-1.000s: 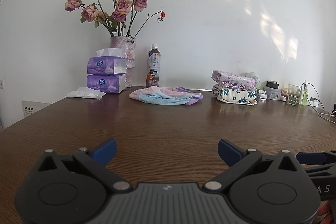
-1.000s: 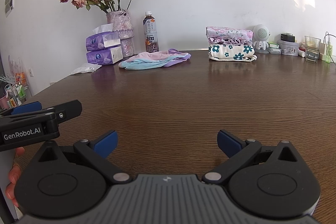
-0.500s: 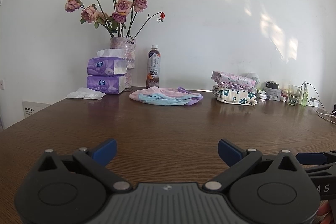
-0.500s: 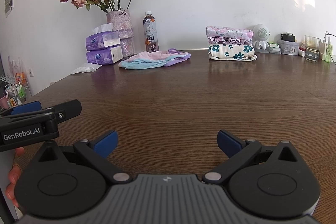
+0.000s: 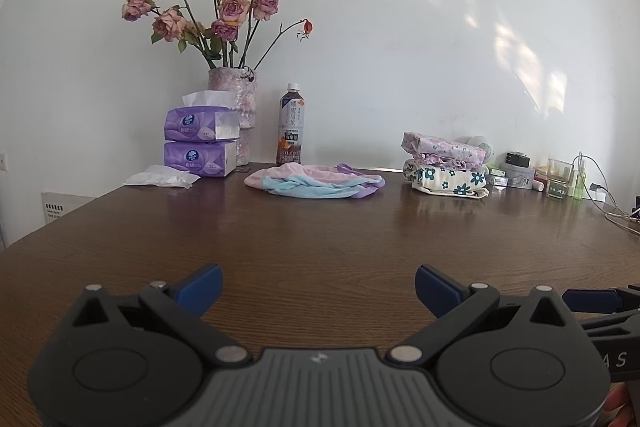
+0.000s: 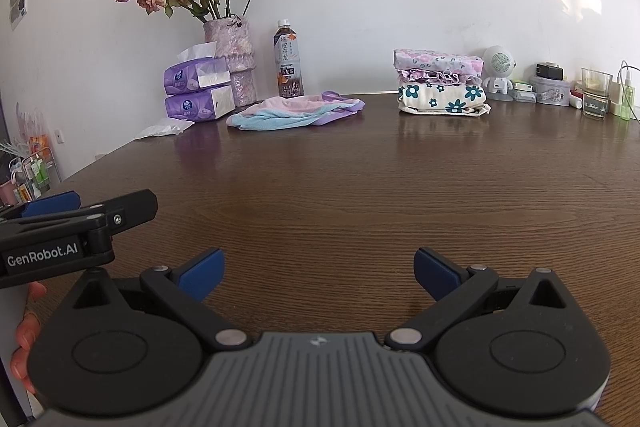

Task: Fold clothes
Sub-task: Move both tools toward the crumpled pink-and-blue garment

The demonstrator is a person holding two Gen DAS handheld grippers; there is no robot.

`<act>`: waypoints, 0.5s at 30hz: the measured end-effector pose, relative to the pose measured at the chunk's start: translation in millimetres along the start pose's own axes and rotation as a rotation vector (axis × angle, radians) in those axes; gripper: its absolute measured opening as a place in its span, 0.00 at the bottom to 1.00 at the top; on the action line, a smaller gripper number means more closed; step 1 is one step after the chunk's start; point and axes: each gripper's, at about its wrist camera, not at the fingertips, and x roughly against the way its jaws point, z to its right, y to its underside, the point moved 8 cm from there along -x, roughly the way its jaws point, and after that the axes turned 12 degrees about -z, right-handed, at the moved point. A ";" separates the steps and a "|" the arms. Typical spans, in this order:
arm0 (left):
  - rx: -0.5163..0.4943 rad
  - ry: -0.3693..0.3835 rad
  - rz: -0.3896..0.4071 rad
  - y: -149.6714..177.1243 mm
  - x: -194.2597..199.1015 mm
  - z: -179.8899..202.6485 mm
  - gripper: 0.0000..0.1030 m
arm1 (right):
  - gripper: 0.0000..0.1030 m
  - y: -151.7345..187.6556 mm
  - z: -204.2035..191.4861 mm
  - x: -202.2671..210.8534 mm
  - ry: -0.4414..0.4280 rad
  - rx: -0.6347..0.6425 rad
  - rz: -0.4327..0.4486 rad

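A loose heap of pink, light blue and purple clothes (image 5: 316,181) (image 6: 294,111) lies at the far side of the brown table (image 5: 320,239) (image 6: 360,187). To its right stands a stack of folded floral clothes (image 5: 446,163) (image 6: 440,81). My left gripper (image 5: 319,291) is open over the near table edge, far from the clothes, with nothing between its blue pads. My right gripper (image 6: 319,273) is open too, just as far back and holding nothing. The left gripper also shows from the side at the left of the right wrist view.
Along the far wall stand a vase of dried roses (image 5: 232,103), two purple tissue packs (image 5: 200,141), a crumpled tissue (image 5: 162,179) and a tea bottle (image 5: 291,125). At the far right are a small white robot figure (image 6: 498,71), a glass (image 6: 596,93), boxes and cables (image 5: 600,191).
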 end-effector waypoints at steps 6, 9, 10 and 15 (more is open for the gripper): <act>0.006 0.000 -0.015 0.2 -2.0 0.0 1.00 | 1.00 -0.2 0.6 -0.8 -0.007 0.001 -0.007; 0.014 0.019 -0.087 -1.7 -11.5 -2.4 1.00 | 1.00 -2.2 1.2 -9.4 -0.047 0.008 -0.080; 0.021 0.037 -0.103 -3.3 -13.8 -3.4 1.00 | 1.00 -4.9 1.5 -11.1 -0.055 0.015 -0.095; 0.064 0.096 -0.122 -33.1 -13.5 -9.2 1.00 | 1.00 -34.4 4.0 -10.6 -0.041 0.057 -0.081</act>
